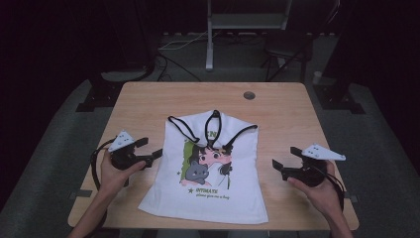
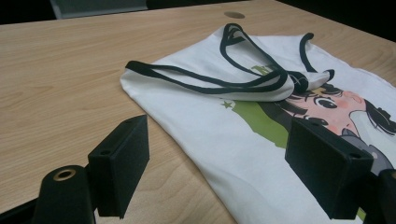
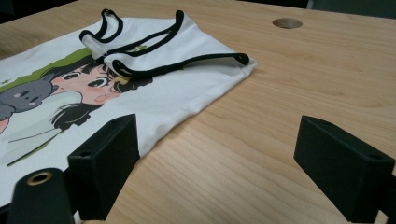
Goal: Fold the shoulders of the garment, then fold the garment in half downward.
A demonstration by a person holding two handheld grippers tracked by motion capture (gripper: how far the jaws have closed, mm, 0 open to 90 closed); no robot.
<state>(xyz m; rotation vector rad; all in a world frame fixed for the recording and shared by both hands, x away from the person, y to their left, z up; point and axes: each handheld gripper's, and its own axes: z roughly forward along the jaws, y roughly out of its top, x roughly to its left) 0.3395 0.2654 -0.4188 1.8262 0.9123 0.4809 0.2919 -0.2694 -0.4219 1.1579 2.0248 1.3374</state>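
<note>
White top [image 1: 218, 198] between grippers (both agape)

Black tongs [image 1: 153, 148] [image 1: 283, 157] bear grey triangular plates, trailing black cables.

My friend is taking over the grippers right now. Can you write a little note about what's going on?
Left gripper: open, holds nothing, at the top's left edge.
Right gripper: open, holds nothing, on bare table right of the top.
Top: white with black trim, lying print up mid-table, its straps flopped down over the print.
Done: no tidy fold so far.
Left: probably grip both sides and fold it.
</note>
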